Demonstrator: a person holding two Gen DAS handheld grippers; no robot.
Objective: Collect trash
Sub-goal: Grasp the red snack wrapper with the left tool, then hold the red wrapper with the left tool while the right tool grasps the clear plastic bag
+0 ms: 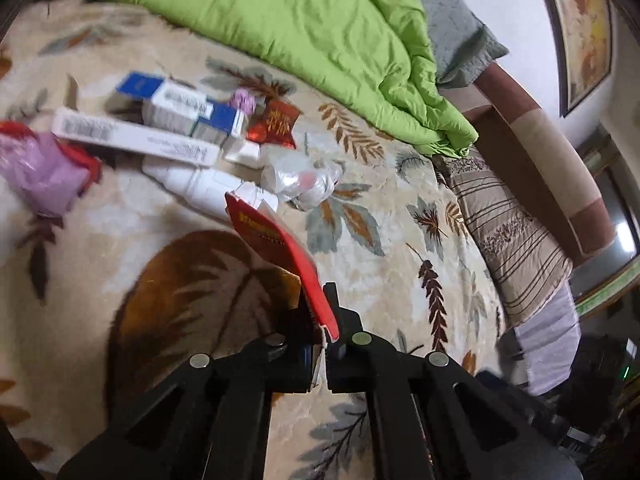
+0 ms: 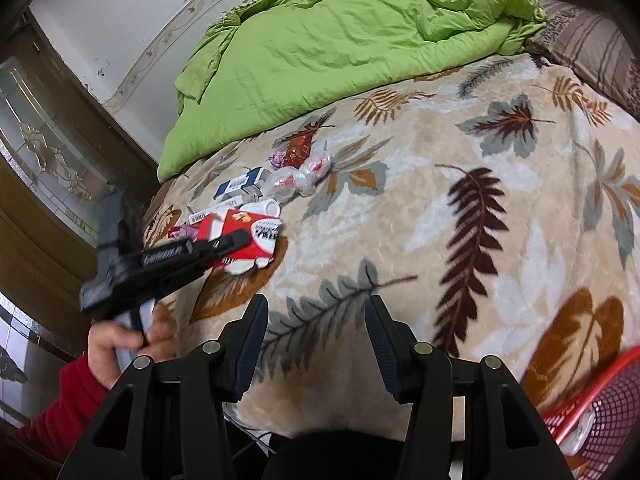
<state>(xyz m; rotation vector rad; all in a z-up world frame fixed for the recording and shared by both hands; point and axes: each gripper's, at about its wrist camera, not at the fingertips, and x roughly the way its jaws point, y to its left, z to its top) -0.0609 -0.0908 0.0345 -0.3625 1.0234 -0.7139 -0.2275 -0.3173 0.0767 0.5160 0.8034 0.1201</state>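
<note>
A home bedroom: ahead of the fingers spreads a bed under a plush beige leaf-patterned blanket point(image 2: 440, 208), a rumpled lime-green quilt point(image 2: 340, 40) beyond, a striped brown pillow point(image 1: 508, 232) and a framed picture point(image 1: 580, 28) on the wall.

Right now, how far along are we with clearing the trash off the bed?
Early on. The red basket at the bed's edge seems to hold one pale item already. In hand: the left tongs are shut on a red carton, lifted off the blanket. The right tongs are open and empty. Left: the boxes, white bottle, candy wrappers and crumpled plastic.
</note>
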